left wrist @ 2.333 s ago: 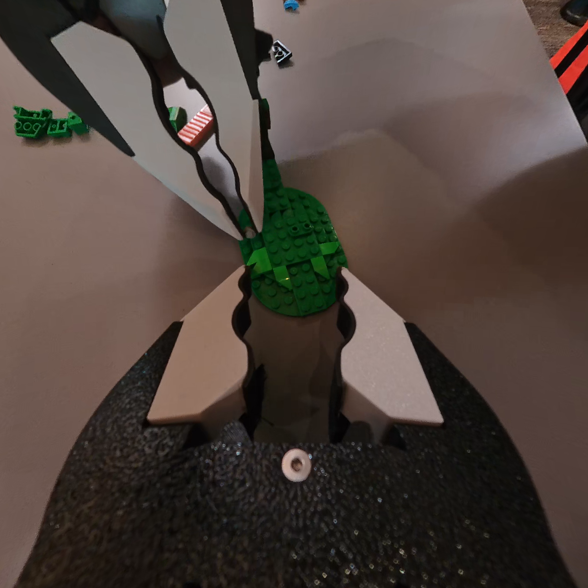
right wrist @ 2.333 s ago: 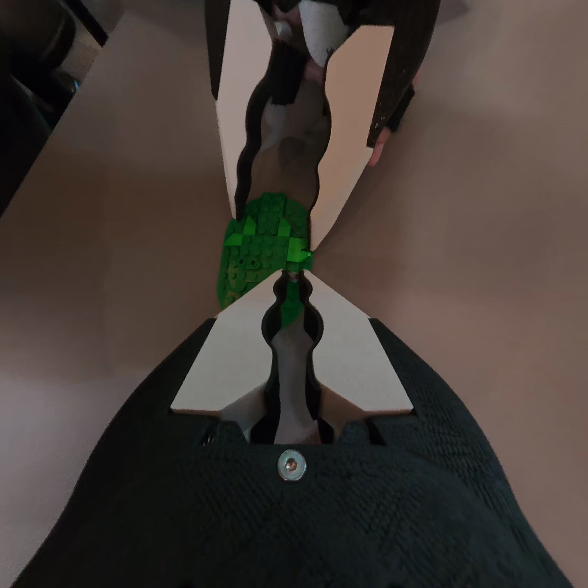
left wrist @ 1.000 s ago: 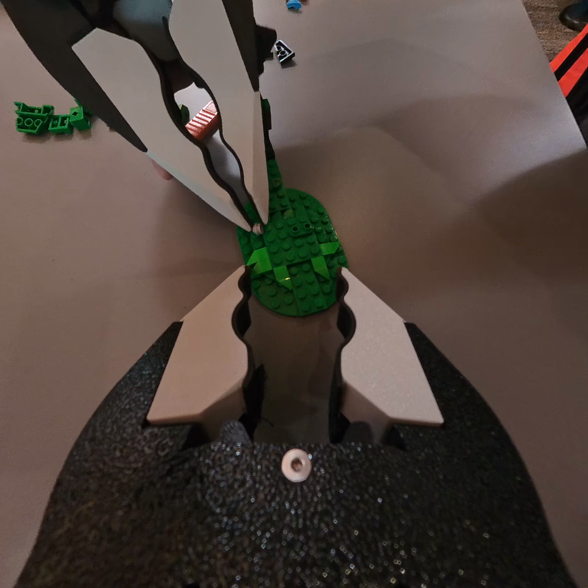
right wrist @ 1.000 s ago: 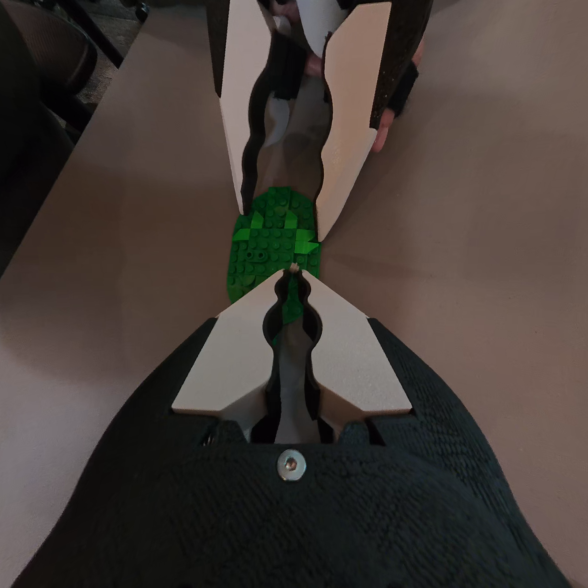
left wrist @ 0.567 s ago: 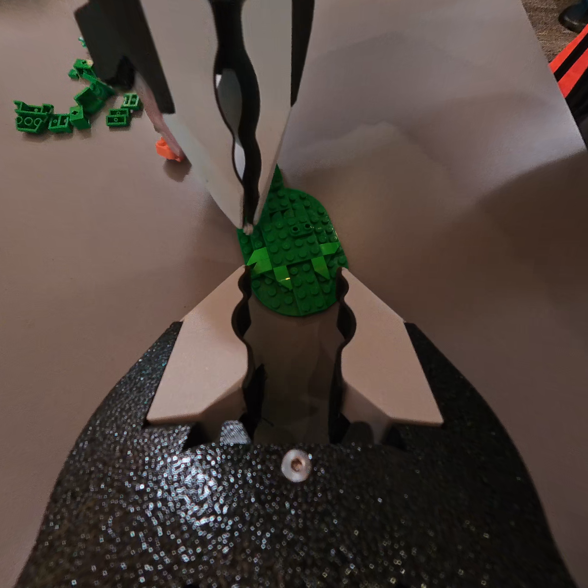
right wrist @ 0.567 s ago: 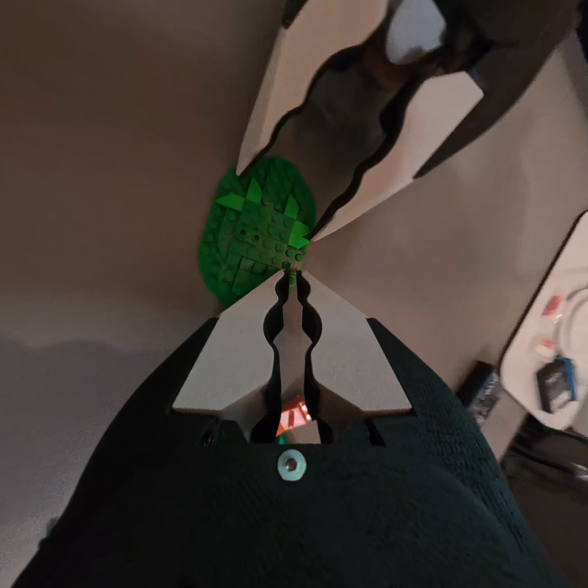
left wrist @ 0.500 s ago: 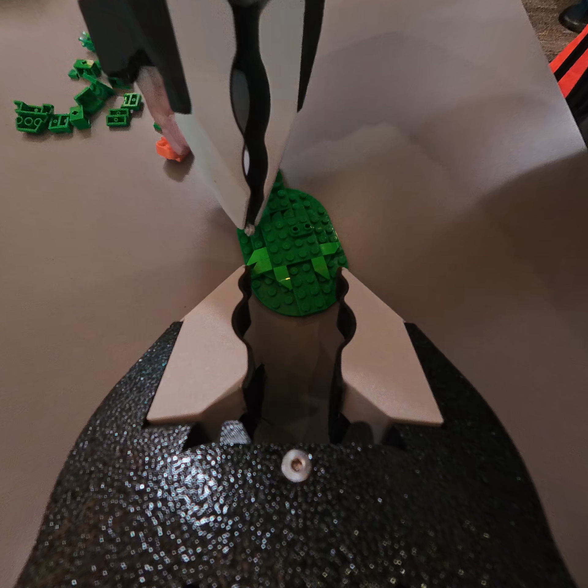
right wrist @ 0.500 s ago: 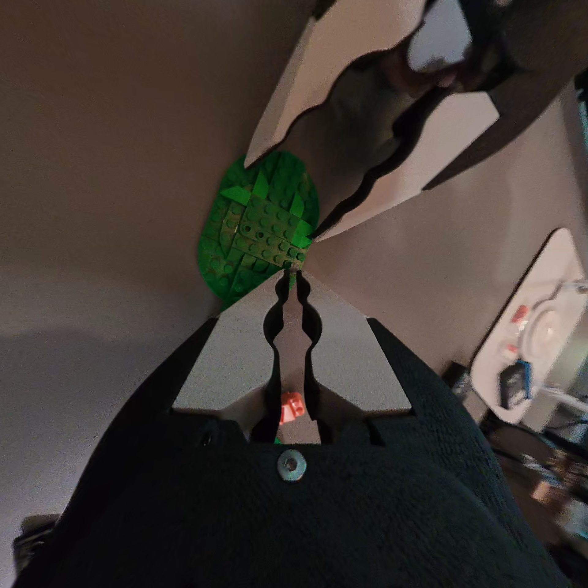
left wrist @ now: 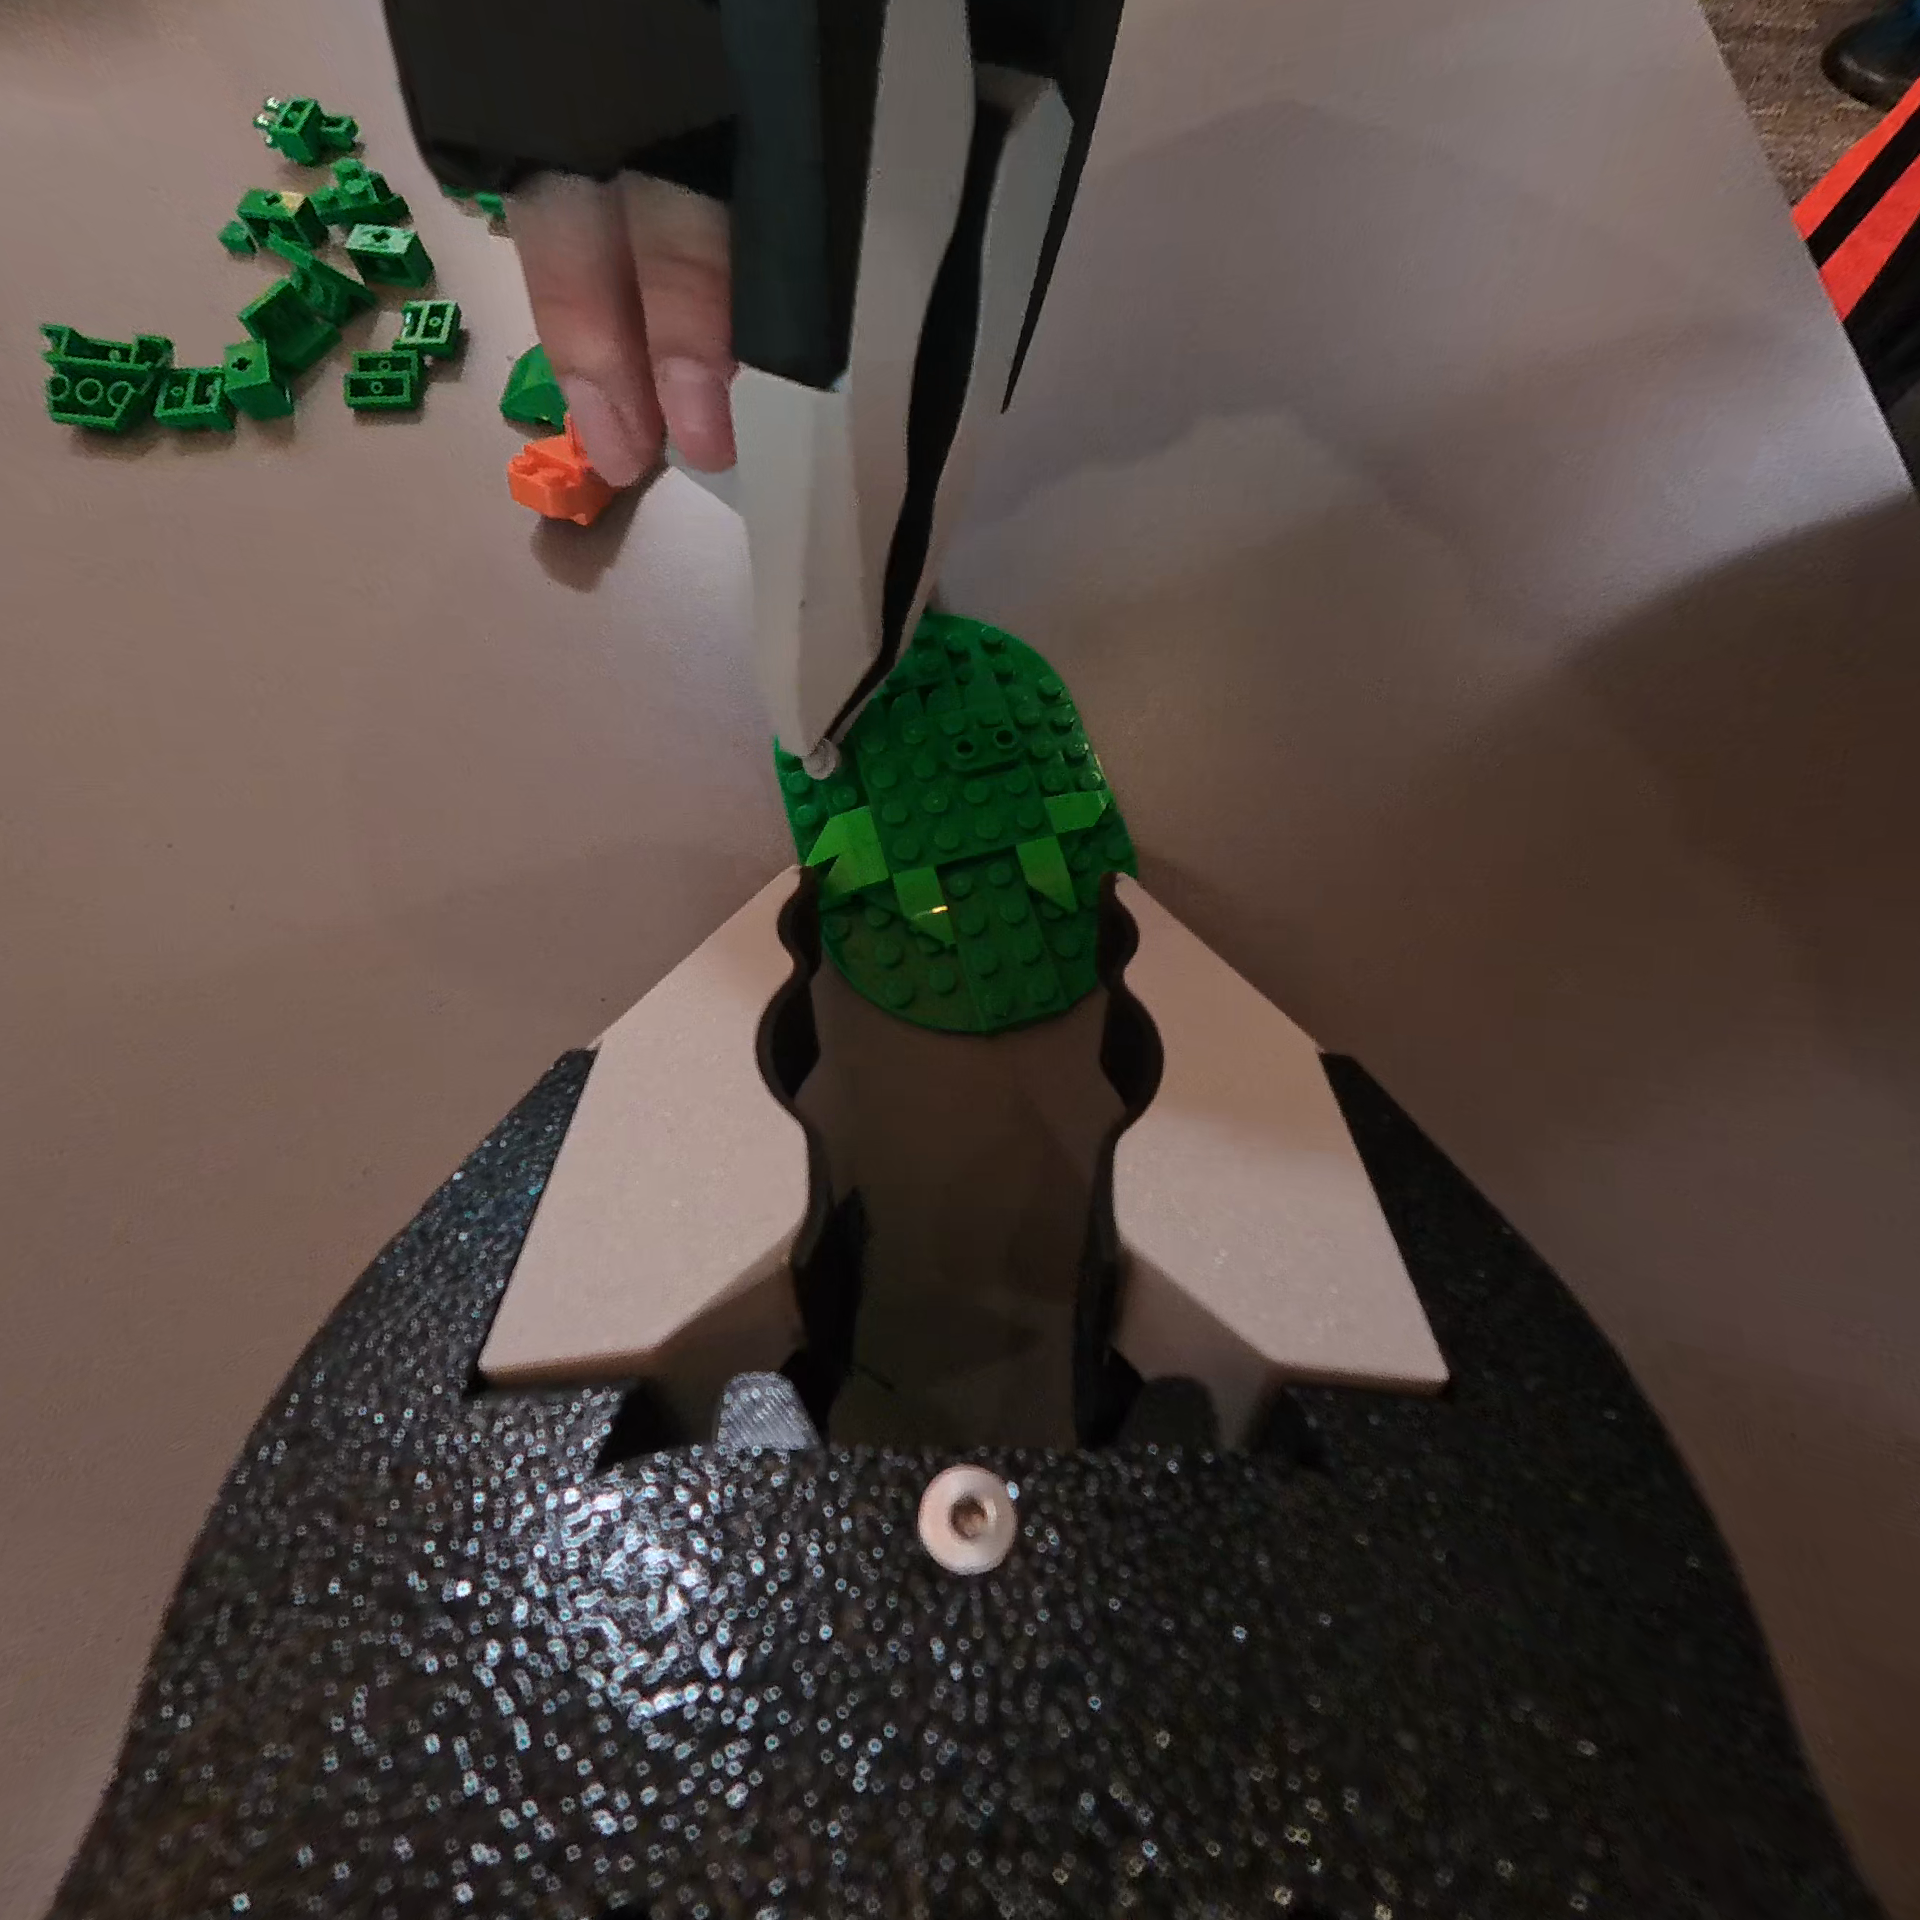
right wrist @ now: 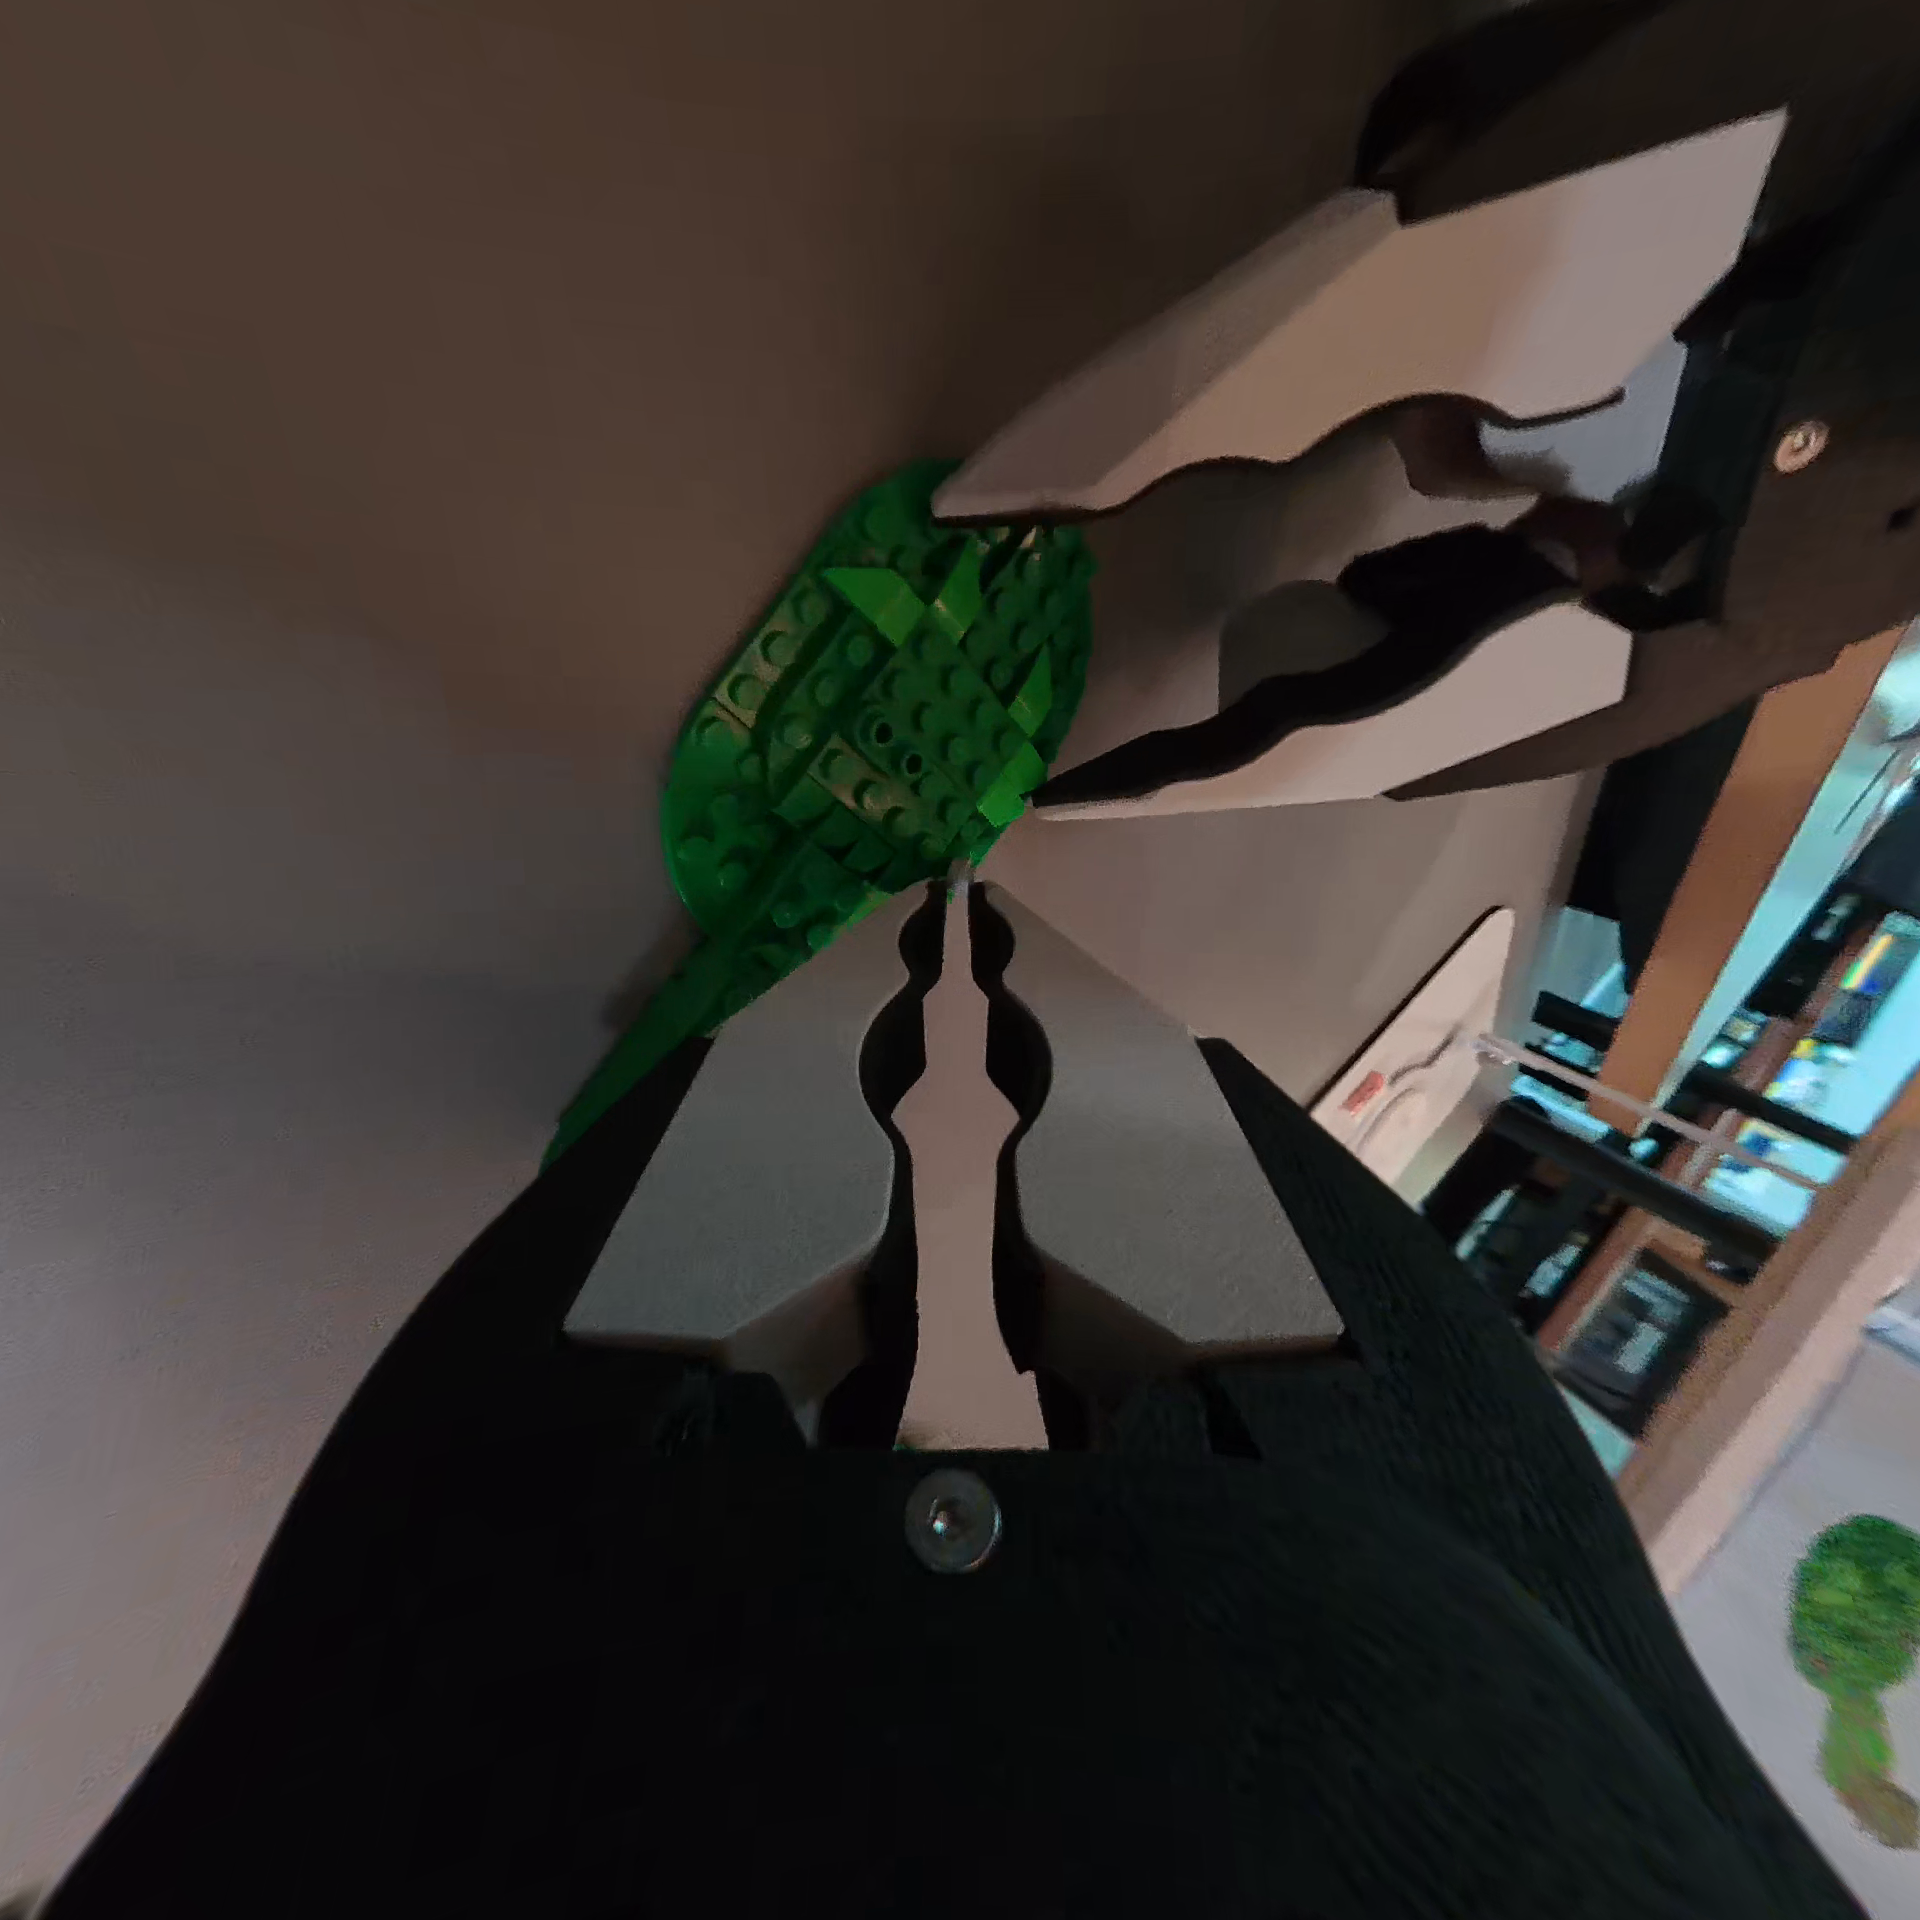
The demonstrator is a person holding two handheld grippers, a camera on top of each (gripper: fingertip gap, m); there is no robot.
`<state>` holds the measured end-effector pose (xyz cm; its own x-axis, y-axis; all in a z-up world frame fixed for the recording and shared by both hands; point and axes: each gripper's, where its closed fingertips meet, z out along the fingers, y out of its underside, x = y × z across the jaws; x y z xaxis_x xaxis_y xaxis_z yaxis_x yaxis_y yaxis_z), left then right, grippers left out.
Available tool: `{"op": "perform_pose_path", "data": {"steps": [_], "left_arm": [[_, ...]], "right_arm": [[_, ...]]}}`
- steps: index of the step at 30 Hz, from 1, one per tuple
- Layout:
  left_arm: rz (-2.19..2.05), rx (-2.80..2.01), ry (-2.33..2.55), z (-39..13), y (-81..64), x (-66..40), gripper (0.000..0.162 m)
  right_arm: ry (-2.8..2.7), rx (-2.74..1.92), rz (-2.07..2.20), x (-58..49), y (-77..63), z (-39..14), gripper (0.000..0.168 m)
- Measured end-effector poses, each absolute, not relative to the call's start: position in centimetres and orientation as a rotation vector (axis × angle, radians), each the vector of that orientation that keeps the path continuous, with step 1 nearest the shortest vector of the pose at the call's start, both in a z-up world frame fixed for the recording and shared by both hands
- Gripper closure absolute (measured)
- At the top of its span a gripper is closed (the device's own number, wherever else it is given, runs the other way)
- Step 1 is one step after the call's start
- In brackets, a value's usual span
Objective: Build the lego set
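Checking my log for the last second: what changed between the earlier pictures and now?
The right gripper, shut on a tiny pale round stud, rolled sideways without leaving the left edge of the green oval studded lego plate. The open left gripper kept bracketing the plate's near end. Neither the plate nor the orange brick moved.

The oval green studded lego base [left wrist: 961, 831] lies flat on the smooth tan table [left wrist: 1403, 727]. Its near end sits between the spread fingers of the left gripper [left wrist: 956, 894], blocking that side. The right gripper [left wrist: 826, 753], fingers pinched on a small pale stud piece [left wrist: 823, 761], stands over the base's far left edge. To the right the table lies bare. Far left, scattered green bricks [left wrist: 291, 312] and an orange brick [left wrist: 556, 483] crowd the surface.
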<state>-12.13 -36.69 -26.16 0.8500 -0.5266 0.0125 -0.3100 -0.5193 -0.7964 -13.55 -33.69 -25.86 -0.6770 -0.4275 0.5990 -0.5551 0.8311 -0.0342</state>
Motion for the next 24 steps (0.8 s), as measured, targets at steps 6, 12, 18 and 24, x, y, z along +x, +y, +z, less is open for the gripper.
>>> {"op": "perform_pose_path", "data": {"steps": [6,12,18,24], "left_arm": [[-0.319,-2.155,0.605,-26.2,-36.7,-12.1,0.111],[-0.32,-2.155,0.605,-26.2,-36.7,-12.2,0.111],[-0.32,-2.155,0.604,-26.2,-36.7,-12.2,0.111],[-0.319,-2.157,0.604,-26.2,-36.7,-12.2,0.111]], "right_arm": [[-2.315,0.935,0.148,-13.4,-33.9,-25.9,0.165],[-2.28,1.116,0.024,-13.3,-33.8,-26.1,0.165],[-2.284,1.179,-0.002,-12.9,-33.7,-25.8,0.165],[-2.393,0.873,0.098,-13.7,-33.1,-24.3,0.164]]}}
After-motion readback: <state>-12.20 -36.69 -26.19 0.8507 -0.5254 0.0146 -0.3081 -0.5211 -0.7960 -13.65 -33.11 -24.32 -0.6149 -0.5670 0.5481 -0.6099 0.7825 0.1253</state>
